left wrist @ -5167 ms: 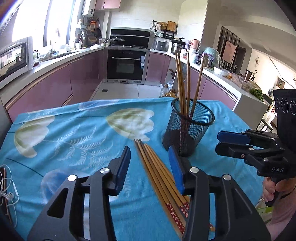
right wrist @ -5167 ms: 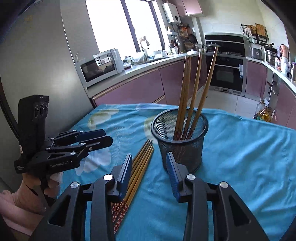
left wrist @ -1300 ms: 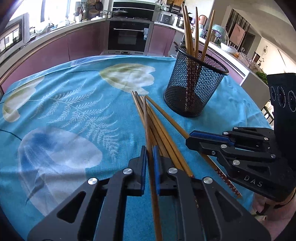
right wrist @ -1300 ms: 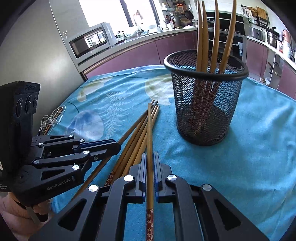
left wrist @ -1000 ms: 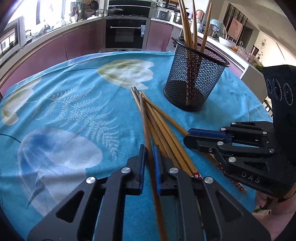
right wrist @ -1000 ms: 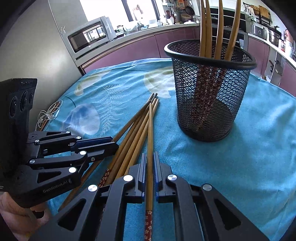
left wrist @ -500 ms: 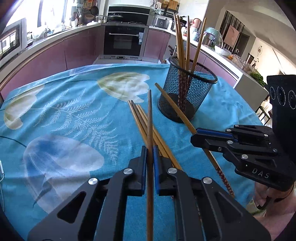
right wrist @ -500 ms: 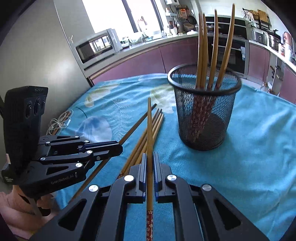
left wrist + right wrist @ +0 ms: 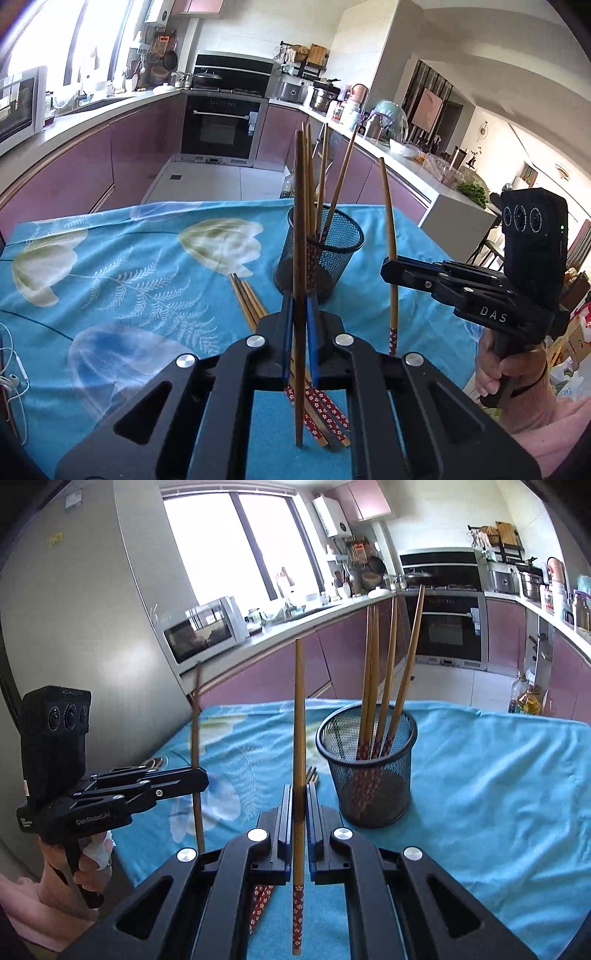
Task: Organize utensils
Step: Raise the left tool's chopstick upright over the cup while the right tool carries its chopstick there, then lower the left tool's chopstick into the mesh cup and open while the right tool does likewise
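Bright window daylight, sharp, fisheye-warped edges

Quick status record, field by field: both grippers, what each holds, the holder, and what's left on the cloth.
left gripper: shut on a chopstick, held upright
right gripper: shut on a second chopstick, upright, patterned end down
mesh holder: upright on the blue tablecloth, four chopsticks inside, patterned ends down
loose chopsticks: still lying on the cloth beside the holder, partly hidden by the left gripper
held chopsticks vs holder: both outside it, not yet inserted
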A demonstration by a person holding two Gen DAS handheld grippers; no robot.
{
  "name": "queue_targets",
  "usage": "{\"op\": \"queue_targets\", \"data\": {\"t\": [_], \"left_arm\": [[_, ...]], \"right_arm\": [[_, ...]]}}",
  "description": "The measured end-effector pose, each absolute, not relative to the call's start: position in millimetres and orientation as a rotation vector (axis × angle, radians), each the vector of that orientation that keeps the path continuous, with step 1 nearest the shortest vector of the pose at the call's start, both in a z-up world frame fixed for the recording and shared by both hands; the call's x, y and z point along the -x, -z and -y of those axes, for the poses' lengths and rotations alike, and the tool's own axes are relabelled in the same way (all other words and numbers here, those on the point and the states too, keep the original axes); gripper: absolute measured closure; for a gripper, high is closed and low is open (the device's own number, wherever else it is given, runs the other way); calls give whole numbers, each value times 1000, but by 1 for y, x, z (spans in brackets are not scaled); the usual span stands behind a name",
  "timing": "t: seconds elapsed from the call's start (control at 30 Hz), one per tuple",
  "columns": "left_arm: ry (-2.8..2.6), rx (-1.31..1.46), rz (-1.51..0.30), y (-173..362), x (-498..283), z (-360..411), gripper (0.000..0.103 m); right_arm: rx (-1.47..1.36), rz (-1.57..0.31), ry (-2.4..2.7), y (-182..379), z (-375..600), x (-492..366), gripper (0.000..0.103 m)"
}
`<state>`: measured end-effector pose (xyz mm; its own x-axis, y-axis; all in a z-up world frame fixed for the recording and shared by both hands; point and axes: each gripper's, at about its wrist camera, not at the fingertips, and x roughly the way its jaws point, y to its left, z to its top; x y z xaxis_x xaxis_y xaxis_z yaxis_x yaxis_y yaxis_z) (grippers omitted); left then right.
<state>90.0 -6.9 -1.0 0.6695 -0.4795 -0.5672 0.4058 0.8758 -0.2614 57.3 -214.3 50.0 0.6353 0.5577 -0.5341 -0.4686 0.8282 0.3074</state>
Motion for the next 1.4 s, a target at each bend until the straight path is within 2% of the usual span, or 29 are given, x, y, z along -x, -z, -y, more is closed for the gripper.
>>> {"op": "queue_targets", "data": {"t": [0.97,1.17,1.4], "left_arm": [[497,148,-411,-108,-146,34,95],[467,105,-419,-105,-161,51,95],[463,26,-512,-77,-188,75,95]], "right_arm": [[-160,-397,-486,-125,229,-124,97],[-160,-372,-454,-124,229,-138,97],[-141,-436,-422,-98,226,-151,97]]}}
